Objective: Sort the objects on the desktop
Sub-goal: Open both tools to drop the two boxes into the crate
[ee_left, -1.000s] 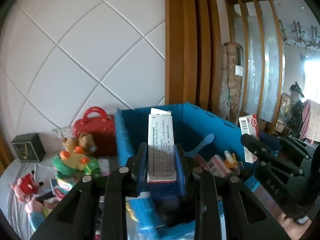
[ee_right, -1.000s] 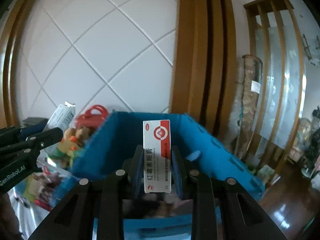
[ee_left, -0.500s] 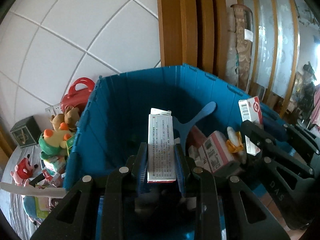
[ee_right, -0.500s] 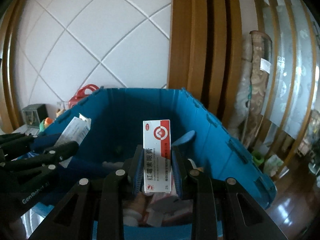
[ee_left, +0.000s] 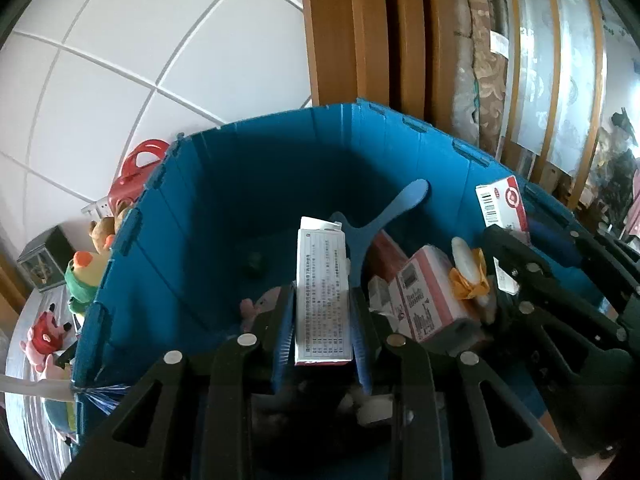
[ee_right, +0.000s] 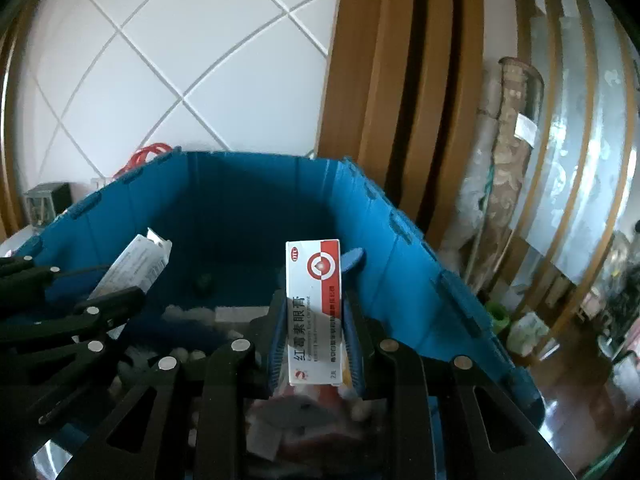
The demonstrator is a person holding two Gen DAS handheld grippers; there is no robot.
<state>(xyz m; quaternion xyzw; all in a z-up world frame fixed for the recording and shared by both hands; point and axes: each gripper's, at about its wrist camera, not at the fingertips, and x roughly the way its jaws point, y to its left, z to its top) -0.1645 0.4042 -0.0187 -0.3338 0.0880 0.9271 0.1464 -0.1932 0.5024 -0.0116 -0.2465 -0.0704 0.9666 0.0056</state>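
We judge the step in hand to be dropping both cartons into the blue bin (ee_left: 280, 184), so we should let each go only once it is well inside the walls and over a free patch, not on top of the blue boomerang-shaped piece (ee_left: 384, 216) ahead. Our left gripper (ee_left: 323, 308) is clenched on the white text-printed box (ee_left: 322, 292), which stands upright between its pads, above the bin's contents. Our right gripper (ee_right: 314, 320) grasps the red-and-white carton (ee_right: 315, 312) likewise. Both grippers tilt downward, side by side, over the bin's near edge.
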